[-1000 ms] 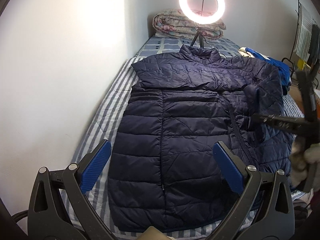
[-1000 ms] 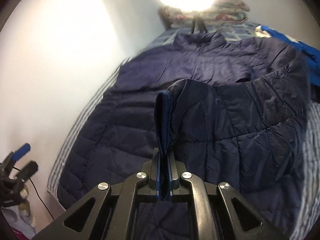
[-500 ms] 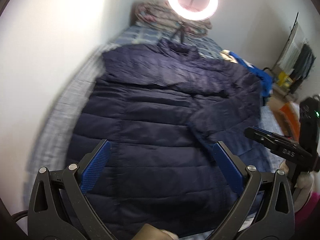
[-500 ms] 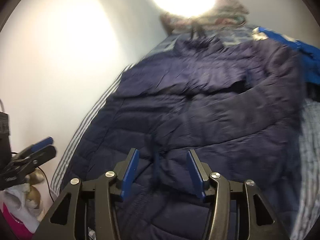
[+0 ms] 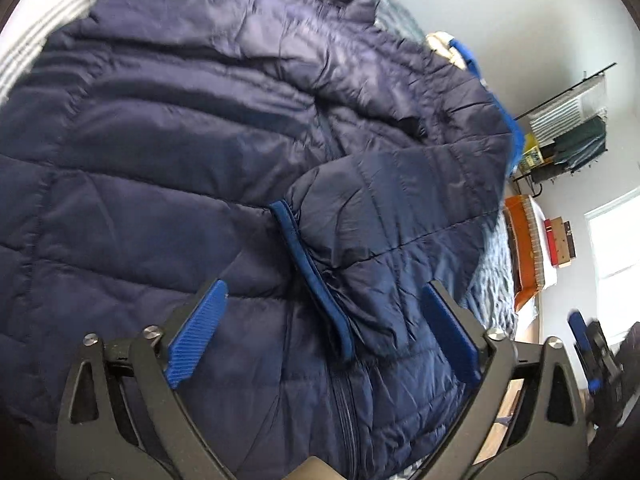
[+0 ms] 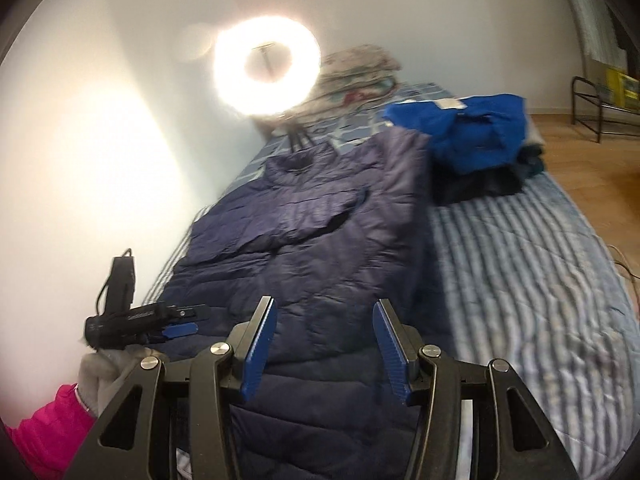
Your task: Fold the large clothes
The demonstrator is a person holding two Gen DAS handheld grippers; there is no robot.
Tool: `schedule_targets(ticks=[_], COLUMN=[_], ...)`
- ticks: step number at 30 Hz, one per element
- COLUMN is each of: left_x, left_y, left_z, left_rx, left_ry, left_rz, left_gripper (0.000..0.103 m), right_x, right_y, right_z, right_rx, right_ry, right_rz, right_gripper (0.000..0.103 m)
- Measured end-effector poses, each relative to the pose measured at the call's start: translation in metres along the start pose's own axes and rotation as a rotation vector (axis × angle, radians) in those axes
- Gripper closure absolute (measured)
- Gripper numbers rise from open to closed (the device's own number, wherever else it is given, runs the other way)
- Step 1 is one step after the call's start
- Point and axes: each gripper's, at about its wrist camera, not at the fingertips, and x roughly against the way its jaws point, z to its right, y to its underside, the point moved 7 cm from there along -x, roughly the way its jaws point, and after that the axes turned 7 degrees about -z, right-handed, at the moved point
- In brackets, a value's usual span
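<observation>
Navy jacket [image 6: 320, 248] on striped bed [image 6: 520, 280] — right side bare, sleeve cuff [image 5: 312, 276] folded inward

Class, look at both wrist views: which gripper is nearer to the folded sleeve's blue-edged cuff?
Left. The left gripper hangs right over the cuff, which lies between its closing jaws, untouched. The right gripper sits back near the jacket hem, open and holding nothing.

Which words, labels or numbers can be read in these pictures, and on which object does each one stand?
None can be read.
Left gripper: pale lettering on its black body, too blurred.
Blue garment: white label, too small.
Yellow boxes on the rack: print, too blurred.
</observation>
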Motion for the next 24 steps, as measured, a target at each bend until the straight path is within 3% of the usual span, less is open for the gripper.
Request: schedule_targets(ticks=[2, 4, 6, 7, 8, 17, 24], left_x=[-0.014, -0.024, -0.028, -0.03, -0.031, 0.011, 0.054], left_y=[-0.003, -0.005, -0.01, -0.012, -0.015, -0.061, -0.132], left_z=[-0.003, -0.004, 0.0, 0.002, 0.004, 0.027, 0.011], left_rx=[0.021, 0.029, -0.003, -0.025, -0.04, -0.268, -0.289], left_ry=[-0.011, -0.021, -0.061, -0.088, -0.118, -0.295, -0.378], left_rz=[-0.028, -0.035, -0.014, -0.01, -0.008, 0.189, 0.327], left_gripper=[0.022, 0.025, 0.042, 0.074, 0.094, 0.099, 0.1], right_x=[0.006, 0.009, 0.01, 0.009, 0.007, -0.014, -0.045], right_y=[0.003, 0.006, 0.009, 0.009, 0.008, 0.01, -0.008], right_z=[0.011, 0.02, 0.028, 0.031, 0.033, 0.049, 0.057], right_rx=[-0.01, -0.025, -0.04, -0.045, -0.047, -0.052, -0.03], right_ry=[0.015, 0.022, 0.018, 0.022, 0.027, 0.056, 0.075], right_rz=[0.004, 0.006, 0.006, 0.005, 0.004, -0.029, -0.064], right_gripper=[0.05, 0.05, 0.05, 0.05, 0.05, 0.05, 0.055])
